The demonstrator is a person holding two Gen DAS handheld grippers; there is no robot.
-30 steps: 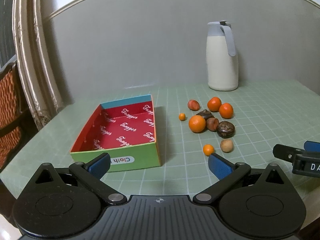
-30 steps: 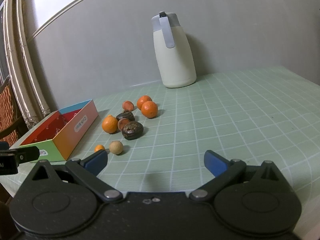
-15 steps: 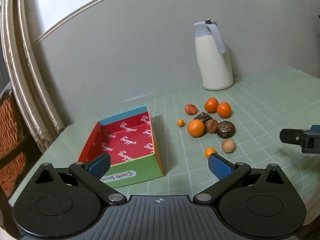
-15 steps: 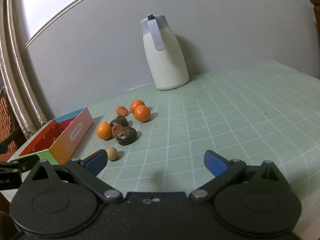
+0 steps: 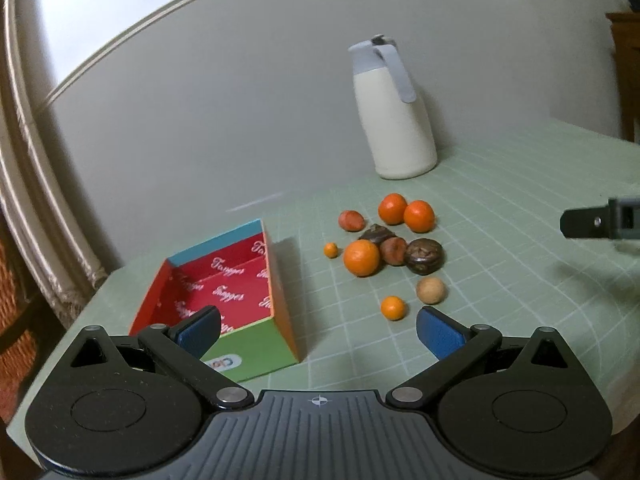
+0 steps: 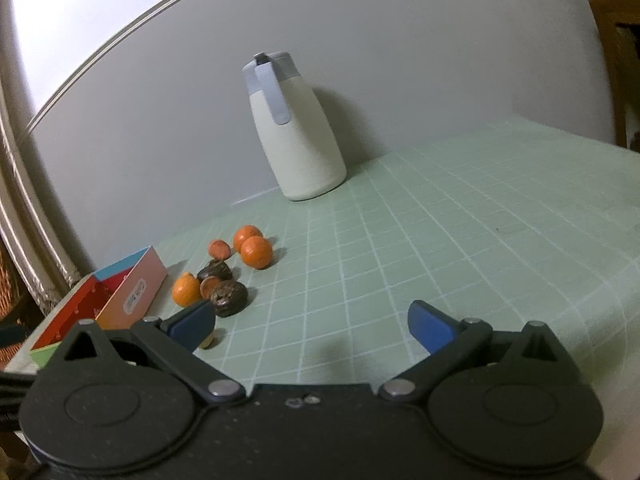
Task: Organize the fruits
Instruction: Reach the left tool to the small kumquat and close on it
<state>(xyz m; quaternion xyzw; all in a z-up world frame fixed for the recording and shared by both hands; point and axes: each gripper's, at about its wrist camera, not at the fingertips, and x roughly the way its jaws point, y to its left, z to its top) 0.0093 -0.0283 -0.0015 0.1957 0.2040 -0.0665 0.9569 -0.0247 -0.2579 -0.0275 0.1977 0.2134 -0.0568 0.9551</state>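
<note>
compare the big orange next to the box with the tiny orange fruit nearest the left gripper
Size: the big orange is plainly larger than the tiny orange fruit.
Company: the big orange sits against the brown fruit in the cluster; the tiny orange fruit lies apart, with only the tan ball close by.
Position: the big orange is farther from the left gripper; the tiny one is just ahead of its open jaws.
Both are round, orange, and on the green mat, outside the box.
</note>
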